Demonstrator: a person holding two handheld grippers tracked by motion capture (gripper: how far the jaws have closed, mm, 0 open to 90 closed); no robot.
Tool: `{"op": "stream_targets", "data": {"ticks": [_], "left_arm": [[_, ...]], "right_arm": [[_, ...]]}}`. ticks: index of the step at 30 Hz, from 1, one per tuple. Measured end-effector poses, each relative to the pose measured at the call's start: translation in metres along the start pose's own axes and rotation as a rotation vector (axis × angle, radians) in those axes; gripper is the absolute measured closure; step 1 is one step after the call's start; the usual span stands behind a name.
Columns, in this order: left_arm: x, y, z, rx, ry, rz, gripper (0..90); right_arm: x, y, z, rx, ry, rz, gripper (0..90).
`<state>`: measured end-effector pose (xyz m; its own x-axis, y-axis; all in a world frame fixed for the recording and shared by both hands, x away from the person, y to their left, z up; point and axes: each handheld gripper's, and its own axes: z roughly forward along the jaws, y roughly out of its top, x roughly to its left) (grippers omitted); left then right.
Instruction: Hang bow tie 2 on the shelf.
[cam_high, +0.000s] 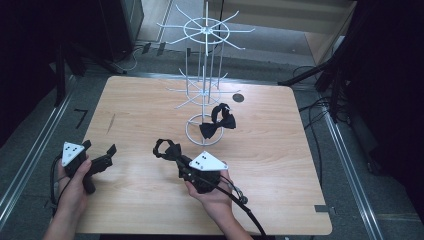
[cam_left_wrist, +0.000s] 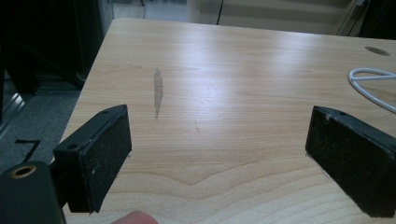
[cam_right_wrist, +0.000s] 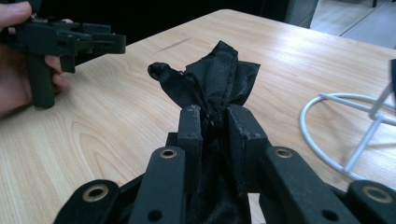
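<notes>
Right gripper (cam_high: 172, 152) has its two black jaws pressed tight on a black bow tie (cam_high: 166, 148), pinching the cloth so that it bunches up and spills out above the pads in the right gripper view (cam_right_wrist: 219, 74). That tie sits just off the wooden table (cam_high: 280, 165), held low near the front middle, a little short of the white wire rack (cam_high: 204, 75). Left gripper (cam_high: 102, 159) rests near the table's left front corner with its jaws spread wide and nothing between them; its own view looks across bare wood between the two pads (cam_left_wrist: 100, 154).

As for progress, I would judge the job about half done at most. A second bow tie (cam_high: 218, 122) already hangs from the lower part of the rack, or leans against its round base ring (I cannot tell which from where the camera stands). The held one has been picked up but not yet brought to any of the wire arms, so the carry and the hanging remain.

Up close, the gripped tie is soft, dark, satin-like fabric, creased into folds where the pads squeeze it, with a small knotted or looped bit sticking out to one side. From above its strap shows as a loose ring trailing off toward the left.
</notes>
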<state>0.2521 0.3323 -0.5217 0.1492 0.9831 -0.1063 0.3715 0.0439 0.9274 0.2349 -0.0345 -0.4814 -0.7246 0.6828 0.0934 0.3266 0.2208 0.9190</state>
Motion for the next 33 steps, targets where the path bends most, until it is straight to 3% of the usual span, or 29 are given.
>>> {"op": "stream_targets", "data": {"ticks": [13,33], "left_arm": [[0.001,0.0,0.0,0.003,-0.005,-0.006,7.3],[0.0,0.0,0.0,0.003,-0.009,-0.008,7.3]], "right_arm": [[-0.007,0.002,-0.014,-0.031,-0.019,0.014,77.2],[-0.014,0.015,-0.039,-0.121,-0.057,-0.006,77.2]]}}
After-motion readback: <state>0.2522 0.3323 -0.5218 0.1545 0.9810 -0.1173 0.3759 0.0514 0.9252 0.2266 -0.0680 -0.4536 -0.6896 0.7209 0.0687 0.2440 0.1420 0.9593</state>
